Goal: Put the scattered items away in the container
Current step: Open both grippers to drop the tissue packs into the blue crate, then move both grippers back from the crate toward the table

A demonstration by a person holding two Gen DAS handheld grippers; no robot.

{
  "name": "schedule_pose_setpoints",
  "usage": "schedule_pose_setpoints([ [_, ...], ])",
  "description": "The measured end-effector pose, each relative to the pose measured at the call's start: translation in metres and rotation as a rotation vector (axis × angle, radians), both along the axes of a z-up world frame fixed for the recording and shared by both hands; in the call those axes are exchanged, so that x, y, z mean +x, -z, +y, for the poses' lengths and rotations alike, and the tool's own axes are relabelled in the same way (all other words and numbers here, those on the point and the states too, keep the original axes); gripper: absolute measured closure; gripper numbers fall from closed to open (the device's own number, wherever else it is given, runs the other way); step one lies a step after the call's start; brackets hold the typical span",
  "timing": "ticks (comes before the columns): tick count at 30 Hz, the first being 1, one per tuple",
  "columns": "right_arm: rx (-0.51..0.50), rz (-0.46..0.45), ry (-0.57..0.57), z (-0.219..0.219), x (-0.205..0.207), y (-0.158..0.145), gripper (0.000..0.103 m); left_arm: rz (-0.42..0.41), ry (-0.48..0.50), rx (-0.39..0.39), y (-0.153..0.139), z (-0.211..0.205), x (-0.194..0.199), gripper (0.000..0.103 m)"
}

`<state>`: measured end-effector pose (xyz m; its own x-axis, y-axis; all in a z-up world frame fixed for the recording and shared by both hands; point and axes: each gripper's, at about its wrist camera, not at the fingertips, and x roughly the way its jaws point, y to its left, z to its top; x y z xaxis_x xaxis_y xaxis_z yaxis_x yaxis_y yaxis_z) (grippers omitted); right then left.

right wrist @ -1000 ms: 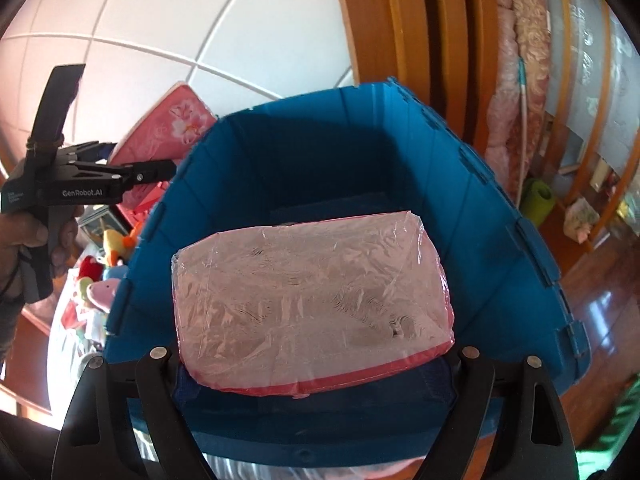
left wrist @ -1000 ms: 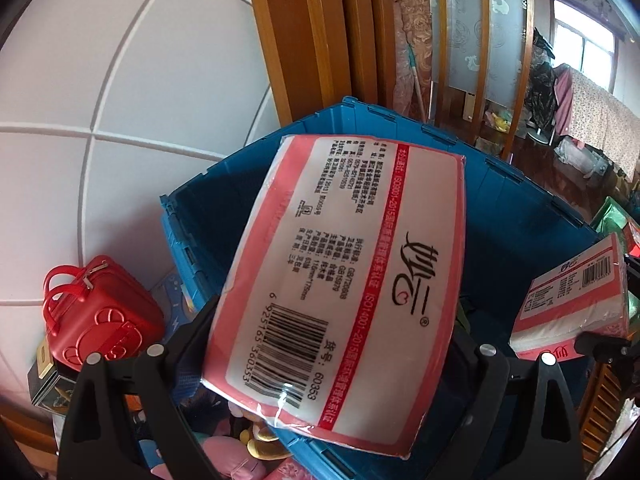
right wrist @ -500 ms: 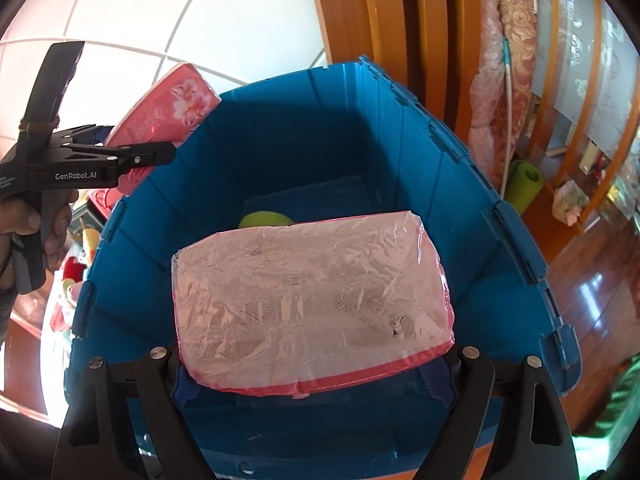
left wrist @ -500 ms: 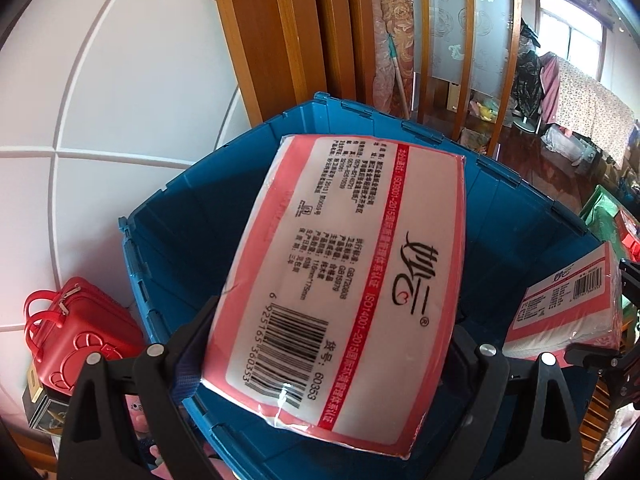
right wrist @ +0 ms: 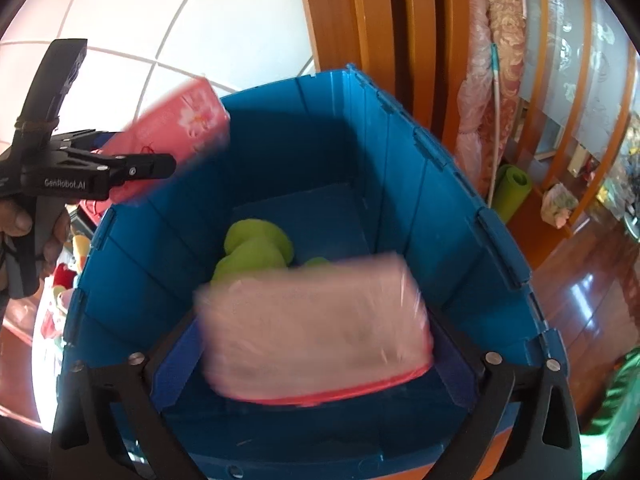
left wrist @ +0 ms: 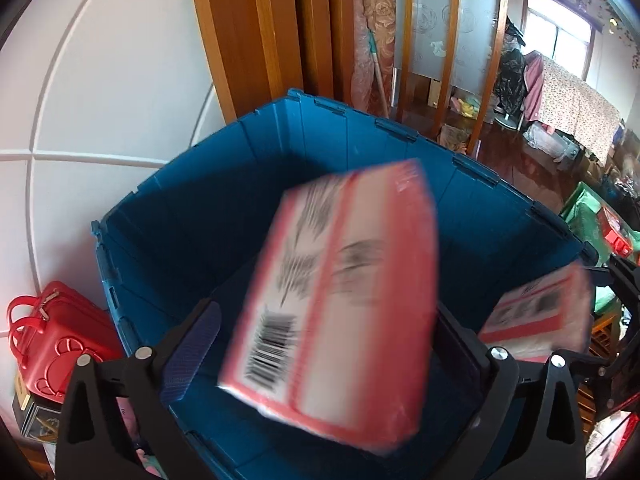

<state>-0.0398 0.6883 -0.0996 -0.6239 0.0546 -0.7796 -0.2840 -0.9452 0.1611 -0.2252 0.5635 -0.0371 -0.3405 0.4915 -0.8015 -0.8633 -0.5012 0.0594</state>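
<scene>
**Mei:** Blue plastic all round: both tissue packs are over the crate (left wrist: 256,184) mouth. The left gripper (left wrist: 320,364) has just been spreading its jaws, and its tissue pack (left wrist: 336,304) sits blurred between them, apart from the pad on one side, so it looks released and dropping.

**Tao:** The right gripper (right wrist: 316,376) has done the same: its jaws have just opened, and the clear-wrapped tissue pack (right wrist: 316,328) is loose between them, above the green plush toy (right wrist: 256,248) on the crate floor.

**Mei:** So the step is the letting-go. Doing it well likely means holding both grippers wide and steady over the opening until each pack clears the fingers.

**Tao:** And lifting straight out afterwards, to avoid clipping the rim near the wall-side corner.
</scene>
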Motion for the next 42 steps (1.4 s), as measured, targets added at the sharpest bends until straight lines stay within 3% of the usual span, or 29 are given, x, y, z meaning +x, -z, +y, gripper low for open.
schedule_pose_setpoints([
  [15, -0.003, 0.010, -0.017, -0.013, -0.002, -0.007, 0.000, -0.004, -0.042, -0.001, -0.002, -0.021, 0.002, 0.001],
  [24, 0.000, 0.018, -0.060, -0.041, -0.001, -0.012, 0.000, -0.017, -0.084, 0.008, -0.003, -0.060, 0.011, 0.001],
  [34, 0.019, 0.057, -0.161, -0.098, -0.001, -0.027, 0.000, -0.031, -0.190, 0.032, 0.000, -0.155, 0.027, 0.001],
  [42, 0.016, 0.093, -0.303, -0.177, -0.010, -0.034, 0.000, -0.053, -0.352, 0.024, 0.020, -0.279, 0.034, 0.001],
])
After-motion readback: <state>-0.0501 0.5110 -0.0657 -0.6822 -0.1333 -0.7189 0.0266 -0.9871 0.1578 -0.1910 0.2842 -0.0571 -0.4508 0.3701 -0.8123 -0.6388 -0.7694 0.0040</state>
